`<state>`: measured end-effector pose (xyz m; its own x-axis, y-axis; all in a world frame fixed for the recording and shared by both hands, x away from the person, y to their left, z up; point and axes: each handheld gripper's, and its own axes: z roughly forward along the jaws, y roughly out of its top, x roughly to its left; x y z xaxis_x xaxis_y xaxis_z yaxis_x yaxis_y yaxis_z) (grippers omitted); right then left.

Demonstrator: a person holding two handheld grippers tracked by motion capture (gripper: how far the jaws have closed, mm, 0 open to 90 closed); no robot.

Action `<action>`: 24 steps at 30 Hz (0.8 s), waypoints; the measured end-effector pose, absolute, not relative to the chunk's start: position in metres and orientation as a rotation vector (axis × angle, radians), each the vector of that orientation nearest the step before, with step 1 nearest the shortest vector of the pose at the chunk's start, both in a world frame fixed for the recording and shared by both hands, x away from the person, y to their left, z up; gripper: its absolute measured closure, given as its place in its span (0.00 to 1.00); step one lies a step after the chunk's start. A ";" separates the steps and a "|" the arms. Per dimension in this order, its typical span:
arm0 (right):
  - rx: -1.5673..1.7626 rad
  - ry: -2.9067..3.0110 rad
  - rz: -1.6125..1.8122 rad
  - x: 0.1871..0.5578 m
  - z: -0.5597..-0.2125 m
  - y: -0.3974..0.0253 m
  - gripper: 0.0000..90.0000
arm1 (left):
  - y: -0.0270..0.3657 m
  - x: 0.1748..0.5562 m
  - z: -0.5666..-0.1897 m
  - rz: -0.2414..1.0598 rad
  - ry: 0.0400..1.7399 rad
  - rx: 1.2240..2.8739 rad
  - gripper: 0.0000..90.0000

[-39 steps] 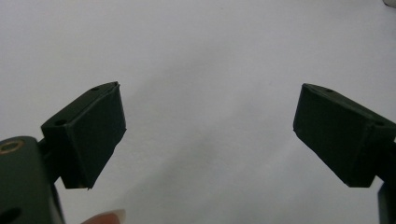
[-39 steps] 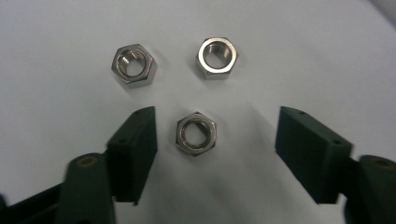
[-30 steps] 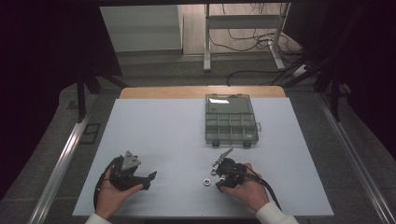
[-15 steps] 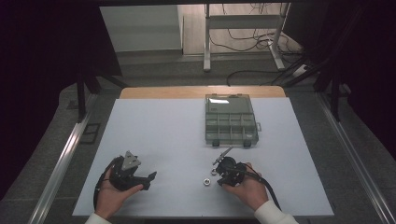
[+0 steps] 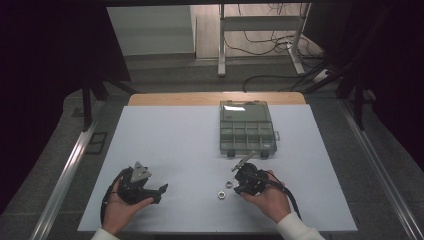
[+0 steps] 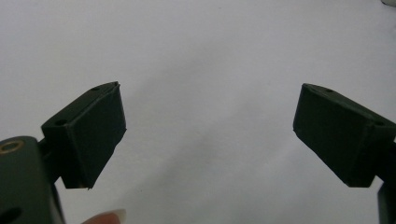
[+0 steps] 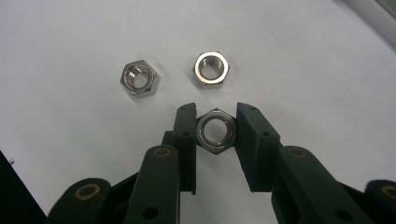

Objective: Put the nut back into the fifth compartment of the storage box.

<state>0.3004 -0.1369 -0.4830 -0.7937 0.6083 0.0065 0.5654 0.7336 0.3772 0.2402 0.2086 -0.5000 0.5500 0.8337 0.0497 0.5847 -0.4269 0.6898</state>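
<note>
Right gripper (image 7: pixel 215 135): we see its two black jaws clenched on a steel hex nut (image 7: pixel 215 132), one jaw against each opposite side of the nut. In the high view this gripper (image 5: pixel 235 184) sits at the near right of the table, held in the person's right hand (image 5: pixel 267 197).
Grasped nut: we find it between the jaw tips, bore facing the camera, internal thread visible.
Loose nuts: we count two more hex nuts on the sheet just beyond the jaw tips in the right gripper view, a left nut (image 7: pixel 138 77) and a right nut (image 7: pixel 212 69), apart from each other and from the grasped one. The high view shows small nuts at (image 5: pixel 219 194) and (image 5: pixel 229 184), just left of the right gripper.
Left gripper (image 6: pixel 210 135): we see its jaws released and spread wide, with bare white surface between them. In the high view it (image 5: pixel 161 192) rests at the near left, in the left hand (image 5: pixel 119 210), well apart from the nuts.
Parts organizer (image 5: pixel 247 129): a clear compartment box with a latched lid lies far of the right gripper, near the middle right of the table.
Work surface (image 5: pixel 180 145): a white sheet over a wooden tabletop.
Markings: we can read no brand, label or writing on the nuts, grippers or box.
</note>
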 end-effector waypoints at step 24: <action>0.960 2.799 0.650 0.315 -0.464 -0.137 0.78 | 0.209 0.241 -0.500 0.518 1.137 2.159 0.11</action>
